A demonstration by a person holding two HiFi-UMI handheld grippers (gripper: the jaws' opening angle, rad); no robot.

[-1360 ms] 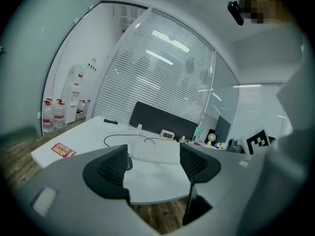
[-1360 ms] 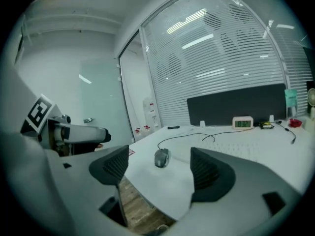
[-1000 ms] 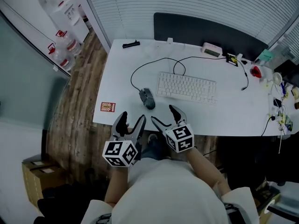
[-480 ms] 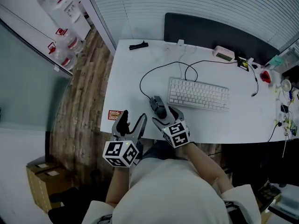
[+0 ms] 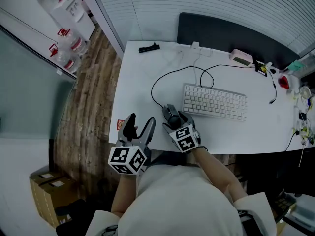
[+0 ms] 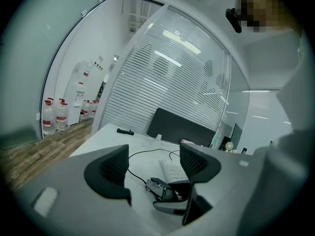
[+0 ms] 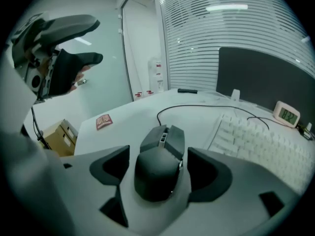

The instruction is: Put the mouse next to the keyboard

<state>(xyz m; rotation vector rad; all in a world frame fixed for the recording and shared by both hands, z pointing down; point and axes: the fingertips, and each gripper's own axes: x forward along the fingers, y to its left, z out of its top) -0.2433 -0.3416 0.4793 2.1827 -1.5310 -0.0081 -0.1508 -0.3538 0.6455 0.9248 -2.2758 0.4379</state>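
Observation:
A dark wired mouse [image 5: 170, 112] lies on the white desk [image 5: 142, 87], left of the white keyboard [image 5: 215, 102]. My right gripper [image 5: 174, 120] stands open with one jaw on each side of the mouse's rear. In the right gripper view the mouse [image 7: 158, 163] fills the space between the jaws, with a narrow gap showing on either side; the keyboard [image 7: 256, 144] lies to its right. My left gripper [image 5: 140, 122] hangs open and empty over the desk's near edge, left of the mouse. From the left gripper [image 6: 153, 161] view the mouse [image 6: 158, 187] lies low between its jaws.
The mouse's black cable [image 5: 160, 80] loops toward the back of the desk. A red sticker [image 5: 119, 124] marks the near left corner. A black bar [image 5: 148, 47] and a pink clock [image 5: 241, 58] lie at the back. Small clutter [image 5: 298, 90] crowds the right end. Water bottles [image 5: 69, 43] stand on the wood floor.
My right gripper has moved forward over the desk edge to the mouse, and its jaws now flank it. The left gripper has hardly moved. The head view has shifted.

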